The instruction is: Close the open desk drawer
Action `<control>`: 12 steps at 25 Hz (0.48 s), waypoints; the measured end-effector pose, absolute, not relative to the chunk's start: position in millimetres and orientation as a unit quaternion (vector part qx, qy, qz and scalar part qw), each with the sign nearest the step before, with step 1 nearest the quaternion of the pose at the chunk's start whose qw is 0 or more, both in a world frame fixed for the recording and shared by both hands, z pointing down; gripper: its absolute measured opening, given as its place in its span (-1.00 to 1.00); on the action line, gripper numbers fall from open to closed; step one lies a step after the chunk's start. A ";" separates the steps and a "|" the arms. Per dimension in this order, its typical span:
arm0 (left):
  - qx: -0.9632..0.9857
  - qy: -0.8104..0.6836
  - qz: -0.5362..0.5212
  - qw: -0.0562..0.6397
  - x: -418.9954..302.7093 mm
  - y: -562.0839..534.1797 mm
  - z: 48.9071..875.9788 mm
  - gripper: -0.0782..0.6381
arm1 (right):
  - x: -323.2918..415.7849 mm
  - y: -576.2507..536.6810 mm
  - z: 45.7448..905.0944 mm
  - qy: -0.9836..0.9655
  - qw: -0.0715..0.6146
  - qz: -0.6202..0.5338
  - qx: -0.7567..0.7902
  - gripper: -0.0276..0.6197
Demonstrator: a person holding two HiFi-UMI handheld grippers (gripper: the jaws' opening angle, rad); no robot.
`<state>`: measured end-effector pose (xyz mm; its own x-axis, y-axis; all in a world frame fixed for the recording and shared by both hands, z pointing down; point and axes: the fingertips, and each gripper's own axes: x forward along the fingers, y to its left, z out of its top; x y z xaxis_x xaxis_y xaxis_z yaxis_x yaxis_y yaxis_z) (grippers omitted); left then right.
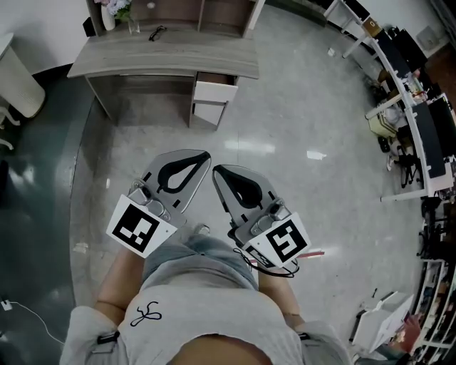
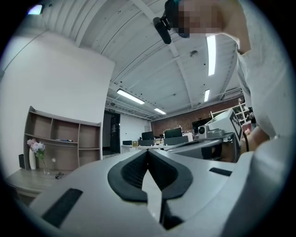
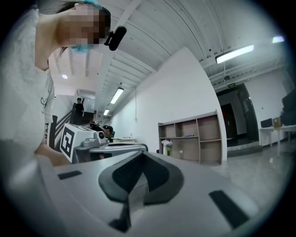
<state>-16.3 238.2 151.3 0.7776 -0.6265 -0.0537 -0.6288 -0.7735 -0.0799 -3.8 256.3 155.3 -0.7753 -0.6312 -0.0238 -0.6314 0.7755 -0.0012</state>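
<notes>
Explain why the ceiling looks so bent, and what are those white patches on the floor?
Left and right gripper views: the wide-angle lens bows the ceiling and leaves dark, rounded corners. Head view: the white patches are glare from lights on the glossy floor.

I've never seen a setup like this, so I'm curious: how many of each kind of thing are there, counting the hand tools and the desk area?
Grippers: 2, the left gripper and the right gripper
Desk: 1
Open drawer: 1
Shelf unit: 1
Vase of flowers: 1
Total: 6
</notes>
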 end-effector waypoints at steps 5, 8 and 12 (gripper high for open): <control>-0.937 0.345 0.011 0.057 11.6 225.2 150.0 -0.75 | 26.7 237.3 157.8 0.945 0.015 0.000 -0.327 -0.89; -0.936 0.348 0.006 0.052 18.9 218.6 153.6 -0.75 | 35.6 228.0 161.3 0.945 0.023 -0.007 -0.326 -0.89; -0.935 0.353 -0.006 0.037 19.2 201.5 160.7 -0.75 | 39.2 211.7 166.7 0.944 0.024 -0.015 -0.329 -0.89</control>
